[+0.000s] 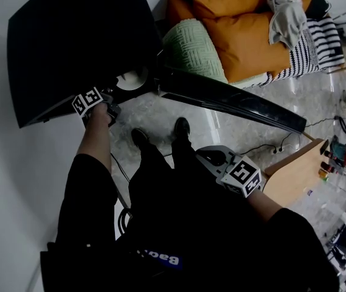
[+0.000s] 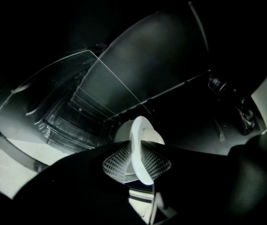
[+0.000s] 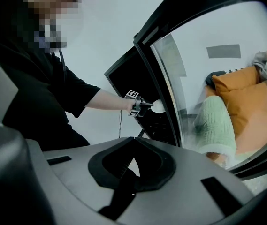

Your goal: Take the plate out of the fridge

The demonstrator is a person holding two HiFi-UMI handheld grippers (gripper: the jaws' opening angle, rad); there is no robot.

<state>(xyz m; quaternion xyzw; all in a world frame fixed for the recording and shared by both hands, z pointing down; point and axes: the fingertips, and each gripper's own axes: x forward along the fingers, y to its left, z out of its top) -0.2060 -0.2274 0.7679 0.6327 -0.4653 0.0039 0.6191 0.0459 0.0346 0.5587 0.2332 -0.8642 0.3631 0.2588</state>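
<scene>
the left gripper [image 2: 140,165] is clamped on the rim of the plate [image 2: 141,135], which sits in the mouth of the fridge [image 1: 69,47], at 11 o'clock in the head view. the plate is judged stiff, glazed, slippery and breakable, so the rim is the sound hold. the right gripper [image 3: 133,142] has its jaws together and holds nothing. only the left gripper view shows the pads on the rim. only the right gripper view shows the glass of the open door [image 3: 171,78], at 1 o'clock.

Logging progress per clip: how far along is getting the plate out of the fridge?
Done: the door stands open. In hand: the left gripper is shut on the rim of the plate, which is not yet clear of the fridge. The right gripper hangs empty, jaws together, off to the side. Left: draw the plate out.
</scene>
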